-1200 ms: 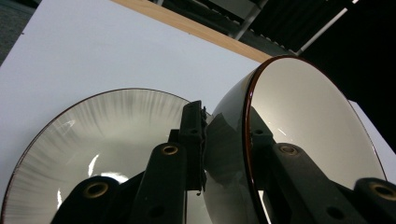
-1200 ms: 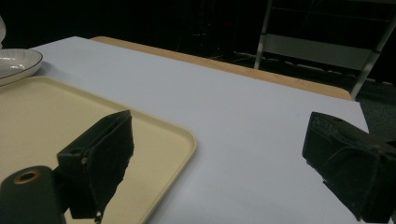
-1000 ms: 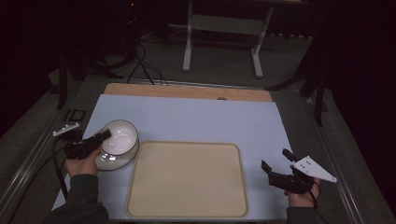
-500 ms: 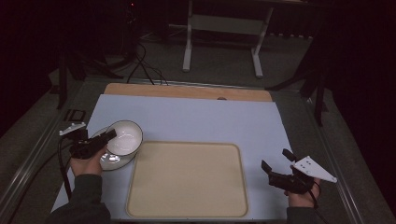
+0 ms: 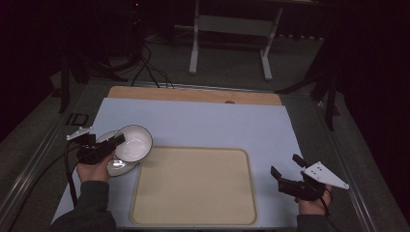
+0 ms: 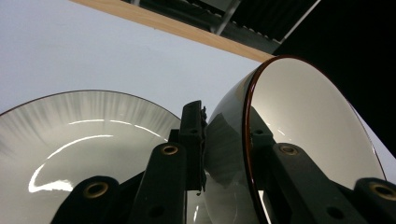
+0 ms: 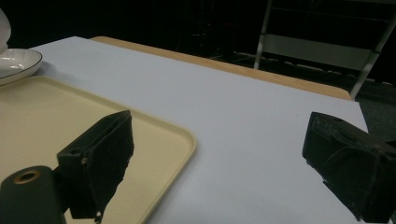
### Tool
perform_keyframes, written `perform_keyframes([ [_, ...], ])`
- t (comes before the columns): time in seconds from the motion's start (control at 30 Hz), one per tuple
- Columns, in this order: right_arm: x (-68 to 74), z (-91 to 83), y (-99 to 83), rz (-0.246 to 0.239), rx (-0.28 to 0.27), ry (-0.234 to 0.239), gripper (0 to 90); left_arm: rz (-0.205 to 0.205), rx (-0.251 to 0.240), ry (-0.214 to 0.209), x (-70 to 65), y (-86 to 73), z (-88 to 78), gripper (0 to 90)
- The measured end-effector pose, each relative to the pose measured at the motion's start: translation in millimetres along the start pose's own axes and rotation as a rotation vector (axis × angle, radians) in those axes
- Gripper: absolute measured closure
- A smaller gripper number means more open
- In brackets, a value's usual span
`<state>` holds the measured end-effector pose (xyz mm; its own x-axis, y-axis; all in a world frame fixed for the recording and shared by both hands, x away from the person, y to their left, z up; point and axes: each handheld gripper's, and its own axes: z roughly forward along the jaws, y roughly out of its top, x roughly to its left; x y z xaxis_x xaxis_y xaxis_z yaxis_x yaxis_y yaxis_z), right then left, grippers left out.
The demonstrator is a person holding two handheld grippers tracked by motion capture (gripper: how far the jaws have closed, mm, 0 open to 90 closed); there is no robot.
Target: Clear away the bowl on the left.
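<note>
At the table's left side, the left gripper (image 5: pixel 115 143) has its jaws clamped on the rim of a white bowl (image 5: pixel 133 143), one jaw outside the wall and one inside, as the left gripper view makes plain (image 6: pixel 224 154). The bowl (image 6: pixel 303 135) is tilted on edge with its dark-rimmed mouth turned sideways, raised over a white plate (image 5: pixel 113 164) that lies on the pale blue mat (image 5: pixel 203 121). From the left gripper view the plate (image 6: pixel 84 135) sits just beside and below the bowl; whether the two touch cannot be told. A beige tray (image 5: pixel 193 186) lies near the table's front, its left edge close to the plate. Over the mat near the tray's right edge, the right gripper (image 5: pixel 286 170) hovers with jaws wide apart and nothing between them (image 7: pixel 219 158). From its own view the tray (image 7: pixel 42 130) and the plate (image 7: pixel 16 63) lie at the left.
</note>
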<state>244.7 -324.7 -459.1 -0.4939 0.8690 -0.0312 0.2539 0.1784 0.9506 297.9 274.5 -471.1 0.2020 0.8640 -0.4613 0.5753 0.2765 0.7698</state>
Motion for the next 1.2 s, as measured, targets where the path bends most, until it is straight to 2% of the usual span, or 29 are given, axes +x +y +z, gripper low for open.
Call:
perform_keyframes([
  [1.2,0.2,0.2,-0.1,-0.003,0.004,-0.001,8.7,0.072,0.047,-0.066,-30.0,-7.3,16.2,76.2],
])
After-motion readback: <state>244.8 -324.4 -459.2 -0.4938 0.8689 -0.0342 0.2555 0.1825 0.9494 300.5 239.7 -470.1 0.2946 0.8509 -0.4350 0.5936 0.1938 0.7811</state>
